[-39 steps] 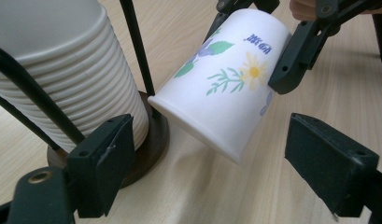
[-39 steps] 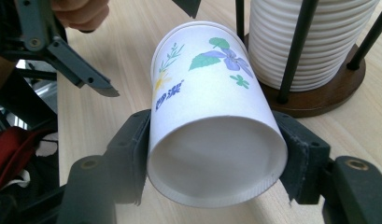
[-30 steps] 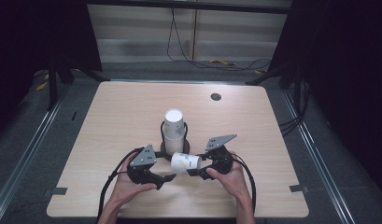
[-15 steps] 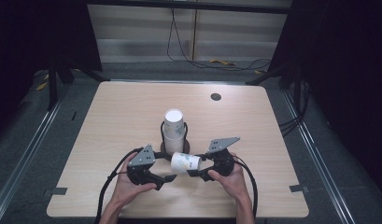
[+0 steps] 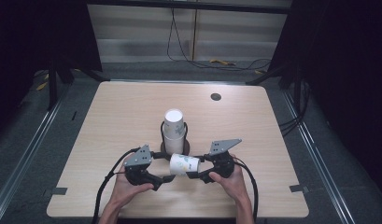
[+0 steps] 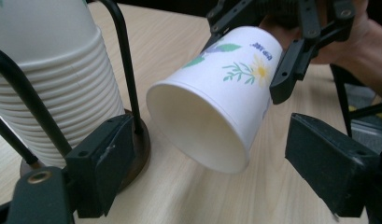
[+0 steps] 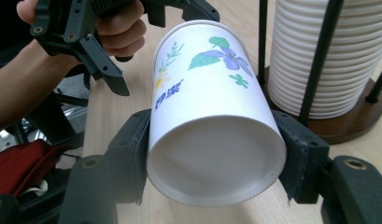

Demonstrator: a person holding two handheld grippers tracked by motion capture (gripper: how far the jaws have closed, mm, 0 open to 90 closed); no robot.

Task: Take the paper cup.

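Holding the paper cup (image 5: 184, 164) on its side in the lower middle of the high view, the right gripper (image 5: 198, 173) is clenched on the cup's base end; in the right gripper view its two black jaws press the cup's (image 7: 212, 116) wall from either side near the bottom rim, low in the frame. The left gripper (image 5: 161, 183) sits just left of the cup's open mouth with its jaws spread and nothing between them; in the left gripper view the cup (image 6: 216, 93) floats in the middle of the frame, mouth turned toward the camera, apart from both pads. The cup stack (image 5: 174, 128) on its wire holder (image 5: 185, 148) stands just above the held cup in the high view, close behind it. The step in hand looks like a handover or a two-handed steadying of the single cup. To do it well, the left jaws should come in around the rim squarely and close only lightly, since a thin paper wall dents easily. The right grip should stay firm until the left one clearly holds. Keeping both hands low in the frame avoids knocking the stack.
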